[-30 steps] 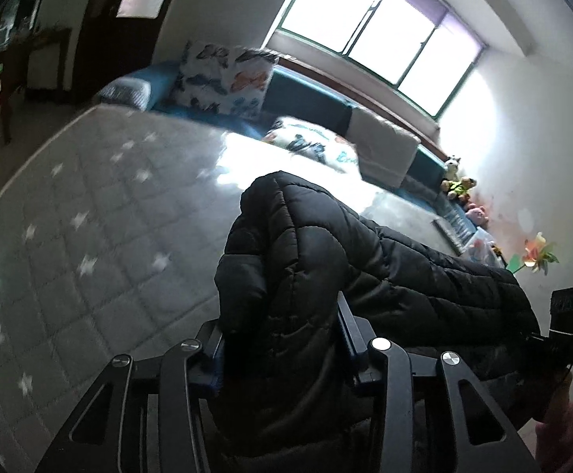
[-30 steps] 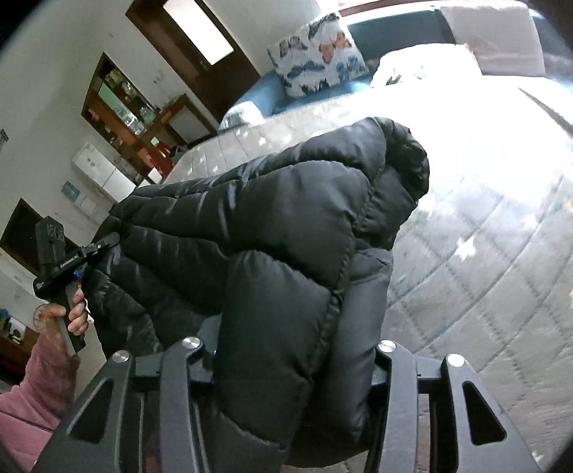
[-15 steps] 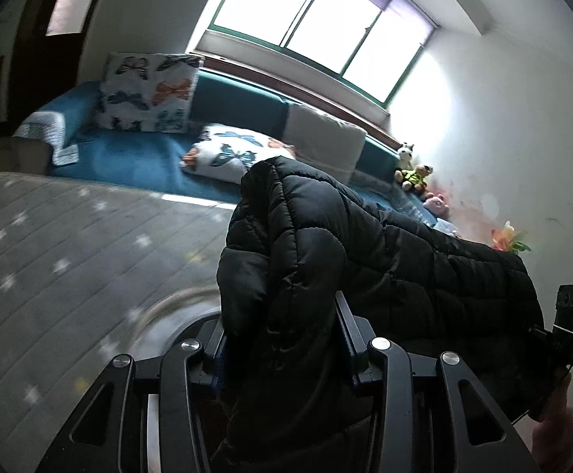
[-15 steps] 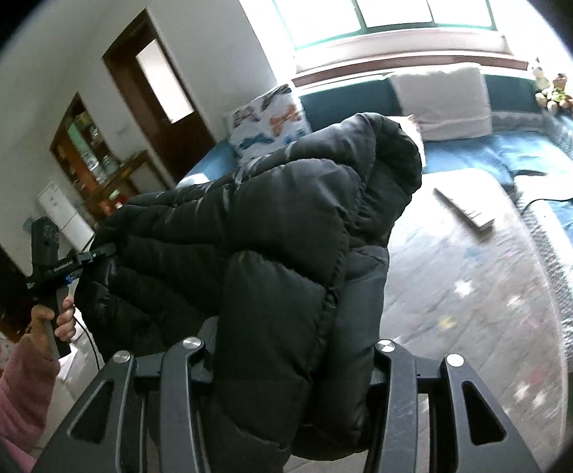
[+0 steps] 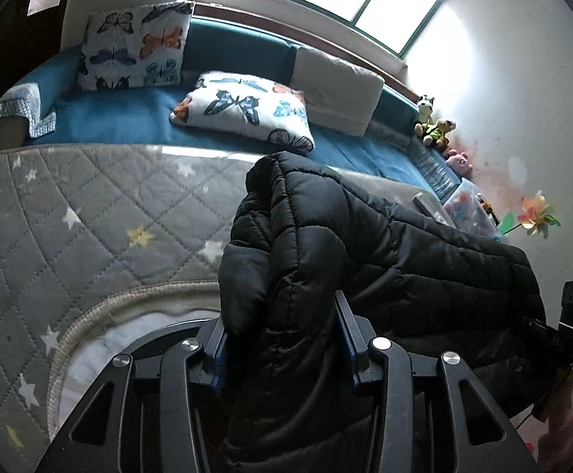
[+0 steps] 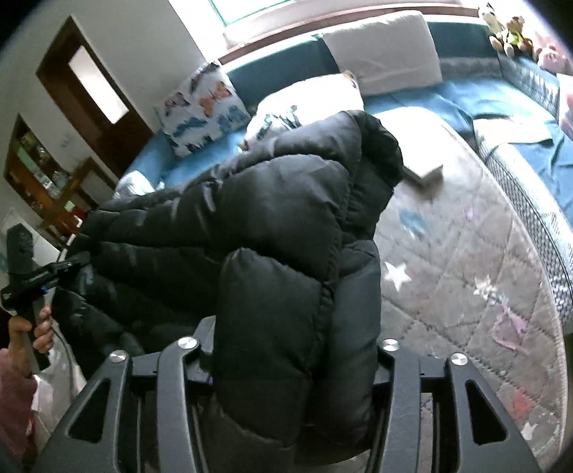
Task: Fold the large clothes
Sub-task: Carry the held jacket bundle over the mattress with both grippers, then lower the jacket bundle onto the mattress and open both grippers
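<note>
Both grippers' fingers [image 5: 343, 327] pinching black puffer jacket [image 5: 365, 260] (bunched), above mattress [image 5: 89, 213]

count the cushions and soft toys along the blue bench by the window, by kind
White butterfly-print cushions: 2
Plain cream rectangular cushion: 1
Small plush soft toys in the corner: 3
Total: 6
</note>
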